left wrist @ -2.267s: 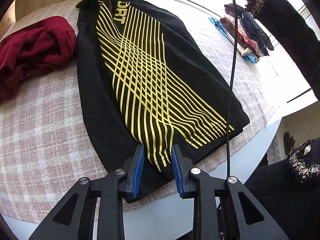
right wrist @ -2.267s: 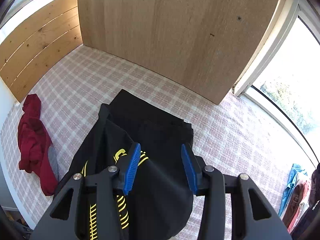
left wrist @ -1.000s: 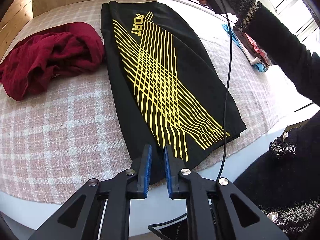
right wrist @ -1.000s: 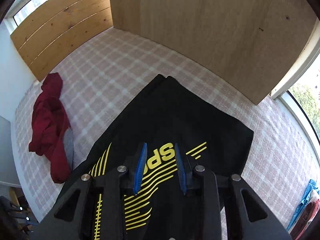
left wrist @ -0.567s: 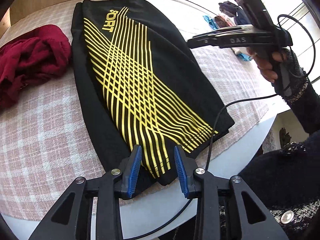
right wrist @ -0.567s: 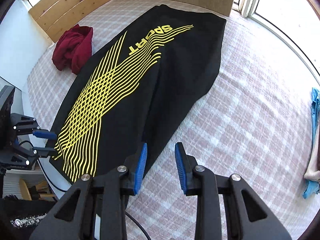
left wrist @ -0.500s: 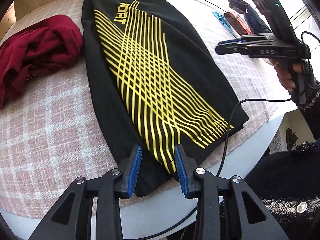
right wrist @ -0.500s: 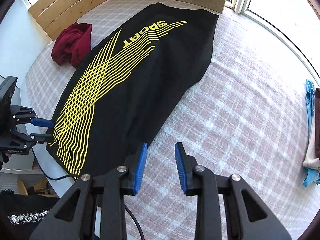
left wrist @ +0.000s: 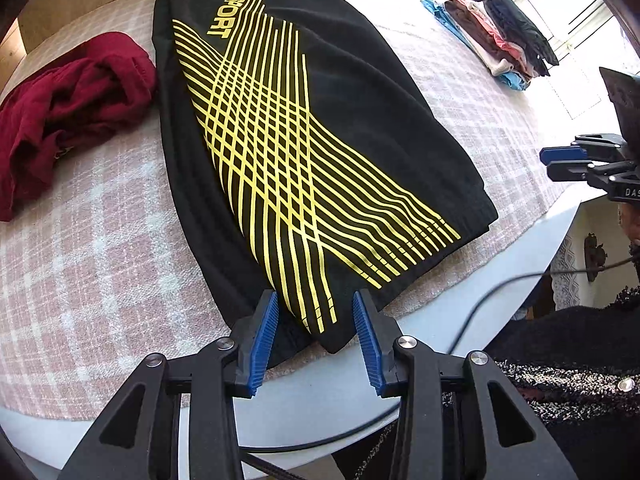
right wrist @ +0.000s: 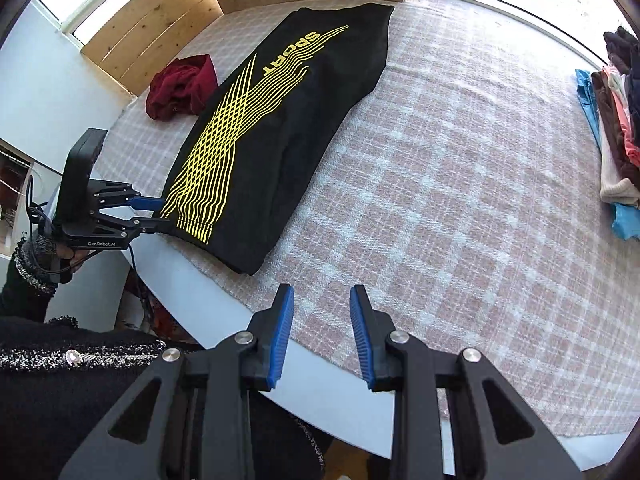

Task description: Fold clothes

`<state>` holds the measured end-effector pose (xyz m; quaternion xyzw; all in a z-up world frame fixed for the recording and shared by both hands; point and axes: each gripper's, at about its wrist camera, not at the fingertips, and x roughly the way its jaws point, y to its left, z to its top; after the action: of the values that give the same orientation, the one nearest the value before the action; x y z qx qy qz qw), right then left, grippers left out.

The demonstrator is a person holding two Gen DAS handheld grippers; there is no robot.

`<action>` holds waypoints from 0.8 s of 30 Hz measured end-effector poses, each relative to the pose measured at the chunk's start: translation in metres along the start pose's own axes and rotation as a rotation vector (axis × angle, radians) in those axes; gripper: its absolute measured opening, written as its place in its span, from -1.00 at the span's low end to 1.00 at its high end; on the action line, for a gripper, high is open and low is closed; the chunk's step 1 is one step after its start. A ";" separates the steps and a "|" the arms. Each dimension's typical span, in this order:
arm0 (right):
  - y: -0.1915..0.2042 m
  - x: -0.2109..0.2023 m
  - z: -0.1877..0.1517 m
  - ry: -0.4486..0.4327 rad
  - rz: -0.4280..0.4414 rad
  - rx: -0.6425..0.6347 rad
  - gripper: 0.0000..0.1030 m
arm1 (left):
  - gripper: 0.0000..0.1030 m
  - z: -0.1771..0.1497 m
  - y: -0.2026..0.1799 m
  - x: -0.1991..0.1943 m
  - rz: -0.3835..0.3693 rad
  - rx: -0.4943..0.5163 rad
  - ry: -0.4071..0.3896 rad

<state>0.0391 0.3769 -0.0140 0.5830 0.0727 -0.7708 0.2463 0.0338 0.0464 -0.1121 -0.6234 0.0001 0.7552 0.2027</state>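
A black garment [left wrist: 320, 128] with yellow stripes and the word SPORT lies flat and lengthwise on the plaid tablecloth [left wrist: 80, 264]. Its near hem reaches the table's front edge. My left gripper [left wrist: 315, 322] stands open over the hem's near corner; the cloth lies between the blue pads [left wrist: 264, 336] without being pressed. In the right wrist view the garment [right wrist: 280, 120] is at the left, with the left gripper [right wrist: 158, 212] at its hem. My right gripper [right wrist: 320, 328] is open and empty above bare tablecloth, to the right of the garment's near corner. It also shows at the left wrist view's right edge, right gripper [left wrist: 560, 164].
A crumpled dark red garment [left wrist: 68, 92] lies left of the black one. A stack of folded clothes [right wrist: 616, 132] sits at the far right. Wooden panels [right wrist: 160, 28] close the back. The white table edge [left wrist: 520, 248] runs near me, and a cable [left wrist: 480, 304] hangs there.
The left jaws went from nearly shut on the hem to open. The right gripper swept from the garment's far end back to the front edge, right of the garment.
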 end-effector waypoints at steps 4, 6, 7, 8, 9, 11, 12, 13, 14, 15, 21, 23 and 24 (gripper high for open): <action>0.030 0.040 -0.001 0.020 -0.011 -0.079 -0.42 | -0.24 0.001 -0.003 0.000 0.007 0.026 0.000; 0.044 0.061 -0.002 0.016 0.016 -0.109 -0.42 | -0.23 0.000 -0.006 -0.001 0.016 0.041 0.003; 0.051 0.070 -0.003 0.014 0.016 -0.123 -0.42 | -0.23 -0.002 -0.008 -0.003 0.017 0.049 0.004; 0.056 0.076 -0.004 0.014 0.009 -0.129 -0.42 | -0.22 -0.004 -0.010 -0.005 0.015 0.057 0.004; 0.060 0.082 -0.004 0.014 0.003 -0.131 -0.42 | -0.21 -0.006 -0.010 -0.005 0.012 0.063 0.006; 0.068 0.093 -0.005 0.015 -0.009 -0.135 -0.42 | -0.20 -0.006 -0.008 -0.002 0.009 0.058 0.006; 0.070 0.096 -0.005 0.011 -0.014 -0.133 -0.42 | -0.20 -0.005 -0.007 0.000 0.008 0.054 0.006; 0.070 0.097 -0.004 0.004 -0.016 -0.127 -0.42 | -0.20 -0.003 -0.006 0.000 0.002 0.049 -0.002; 0.070 0.096 -0.004 -0.003 -0.017 -0.120 -0.42 | -0.22 -0.001 -0.005 0.001 -0.002 0.053 -0.005; 0.070 0.096 -0.003 -0.011 -0.020 -0.115 -0.42 | -0.32 0.002 -0.004 0.001 -0.005 0.058 -0.006; 0.079 0.100 0.005 -0.063 -0.042 -0.066 -0.71 | -0.65 0.005 -0.003 -0.016 -0.007 0.107 -0.055; 0.084 0.100 0.007 -0.068 -0.046 -0.056 -0.79 | -0.67 0.004 -0.005 -0.028 0.031 0.138 -0.080; 0.087 0.097 0.006 -0.059 -0.056 -0.075 -0.79 | -0.67 0.002 -0.006 -0.034 0.061 0.154 -0.095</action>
<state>0.0550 0.2701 -0.0877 0.5482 0.1106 -0.7910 0.2482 0.0382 0.0421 -0.0778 -0.5693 0.0674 0.7873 0.2268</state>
